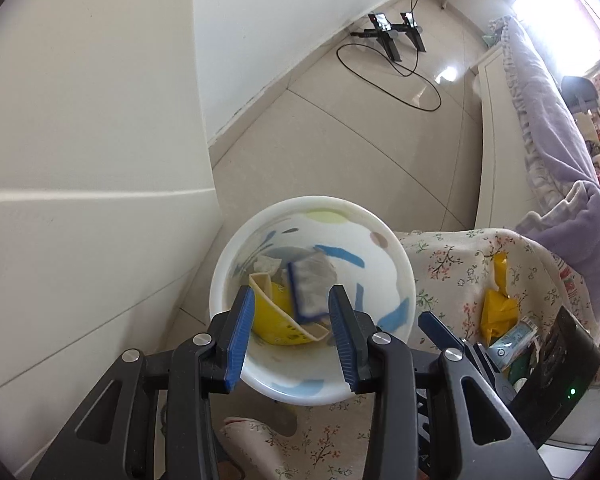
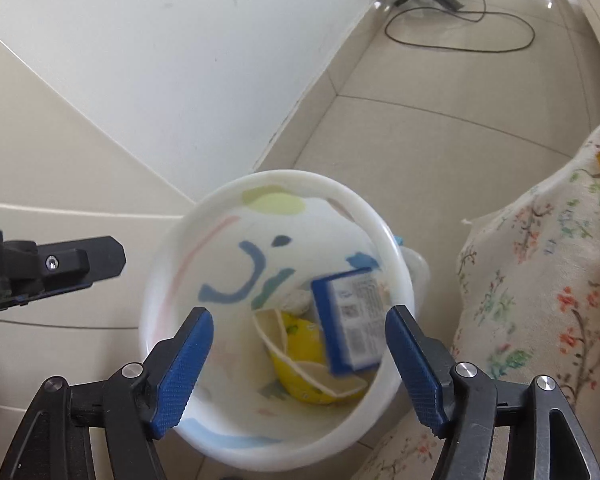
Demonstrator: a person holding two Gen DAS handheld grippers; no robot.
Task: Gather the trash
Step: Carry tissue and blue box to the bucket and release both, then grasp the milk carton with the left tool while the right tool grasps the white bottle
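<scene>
White painted bin (image 2: 396,256) holding blue-edged packet (image 2: 350,320)

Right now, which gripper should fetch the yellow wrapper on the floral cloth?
Right, probably. The right gripper is open, empty and nearer the cloth, where the wrapper lies.
</scene>
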